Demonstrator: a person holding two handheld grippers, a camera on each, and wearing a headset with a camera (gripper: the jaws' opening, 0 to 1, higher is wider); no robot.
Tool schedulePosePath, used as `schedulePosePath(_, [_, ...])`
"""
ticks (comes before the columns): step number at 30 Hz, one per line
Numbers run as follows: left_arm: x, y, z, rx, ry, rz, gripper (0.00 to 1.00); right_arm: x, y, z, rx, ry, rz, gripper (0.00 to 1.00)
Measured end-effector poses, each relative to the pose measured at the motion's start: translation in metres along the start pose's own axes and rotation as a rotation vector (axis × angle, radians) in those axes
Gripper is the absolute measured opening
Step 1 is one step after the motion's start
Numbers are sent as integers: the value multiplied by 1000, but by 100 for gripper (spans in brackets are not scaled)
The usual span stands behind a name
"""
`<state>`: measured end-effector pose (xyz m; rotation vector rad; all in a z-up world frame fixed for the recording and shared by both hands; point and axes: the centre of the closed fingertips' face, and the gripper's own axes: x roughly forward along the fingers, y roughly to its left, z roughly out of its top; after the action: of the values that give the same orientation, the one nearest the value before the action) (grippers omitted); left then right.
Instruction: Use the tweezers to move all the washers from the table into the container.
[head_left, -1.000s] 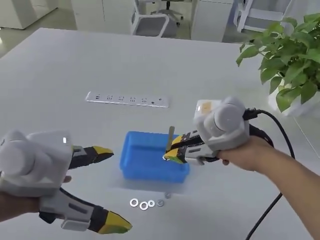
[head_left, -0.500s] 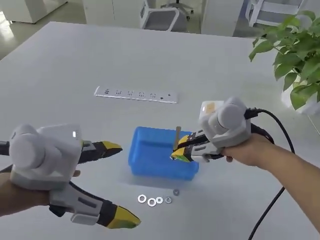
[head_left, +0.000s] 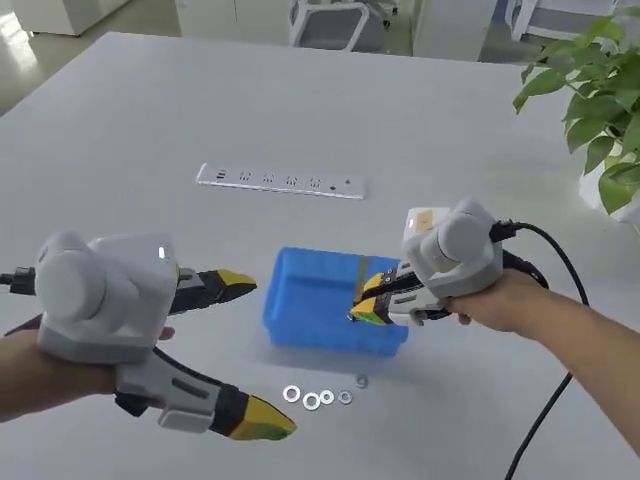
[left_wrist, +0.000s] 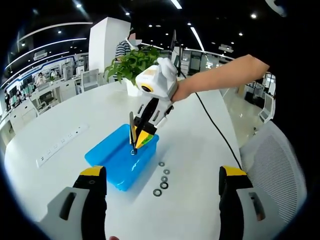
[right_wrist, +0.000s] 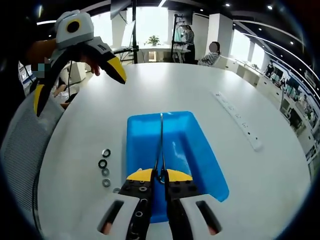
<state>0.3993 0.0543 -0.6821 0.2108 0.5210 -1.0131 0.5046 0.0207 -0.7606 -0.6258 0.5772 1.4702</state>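
The right tongs (right_wrist: 160, 176) are pressed together on the handle end of the tweezers (right_wrist: 161, 140), which run straight out ahead of the jaws over the open blue container (right_wrist: 192, 150). The tweezer tips hang over its far end, and whether they carry anything is too small to tell. In the head view these tongs hover above the container's right part, close to the wall nearest the person.

The washers (head_left: 318, 399) lie on the white tabletop (head_left: 150, 120) outside the container, just beside its near wall: four in a short row and a fifth a little apart, nearer the right tongs. Seen along the right tongs, they sit off to the left of the jaws, beside the container's long wall.

The left tongs (left_wrist: 162, 172) are spread wide. Looking along them, the washers lie ahead in the gap between the jaws, and the container lies ahead toward the left-hand jaw, with the right tongs above it.

A white power strip (head_left: 280, 182) lies beyond the container, well apart from both tongs, and a potted plant (head_left: 600, 90) stands well beyond the right tongs
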Motion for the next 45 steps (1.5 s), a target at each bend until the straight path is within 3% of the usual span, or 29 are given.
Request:
schedulePosePath(7, [7,7,6,9,4,-9,93,5,-1,-5,8,7,7,9])
schedulePosePath(12, [14,22,14,58,6,29,80,7,0,-9,-2,17,9,9])
schedulePosePath(21, [36,46,36,117,-6,42,58,7,0,-10,-1,14,11,9])
schedulePosePath(36, [71,57,39,184,55,-30,30,5,1,-11,-21,17,12,9])
schedulePosePath(45, [84,55,43,216,62,-74,23,5,2,-12,-34,17,16,9])
